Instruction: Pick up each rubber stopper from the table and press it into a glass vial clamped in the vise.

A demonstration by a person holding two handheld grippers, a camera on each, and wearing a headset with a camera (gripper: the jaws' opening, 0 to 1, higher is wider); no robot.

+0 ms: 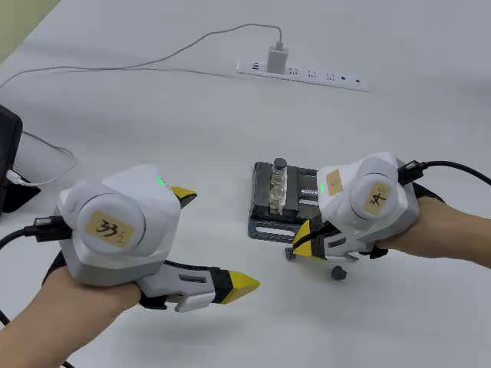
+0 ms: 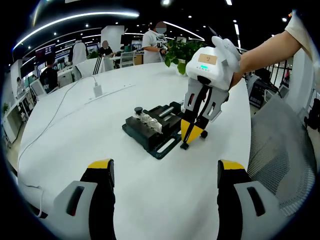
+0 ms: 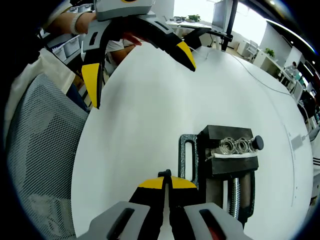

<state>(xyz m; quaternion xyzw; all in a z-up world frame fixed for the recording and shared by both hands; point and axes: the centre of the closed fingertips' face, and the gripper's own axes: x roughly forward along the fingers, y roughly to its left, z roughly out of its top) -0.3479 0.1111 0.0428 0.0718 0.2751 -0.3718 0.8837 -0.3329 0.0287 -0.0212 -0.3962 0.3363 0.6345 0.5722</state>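
A black vise [image 1: 265, 226] stands mid-table and clamps a row of glass vials [image 1: 278, 189]. The far vial carries a dark stopper [image 1: 280, 163]. My right gripper [image 1: 301, 244] is low at the vise's near corner, shut on a small dark rubber stopper [image 1: 290, 253] that sits at table level. The right gripper view has that stopper [image 3: 164, 173] at the closed yellow tips, beside the vise [image 3: 187, 150] and the vials [image 3: 235, 146]. Another loose stopper [image 1: 337, 272] lies just behind that gripper. My left gripper [image 1: 215, 239] hangs open to the left, holding nothing.
A white power strip [image 1: 303, 74] with a plugged charger [image 1: 277, 57] and cable lies at the far side. A black device [image 1: 8, 153] sits at the left edge. A mesh chair [image 2: 280, 150] stands by the table, with people far behind.
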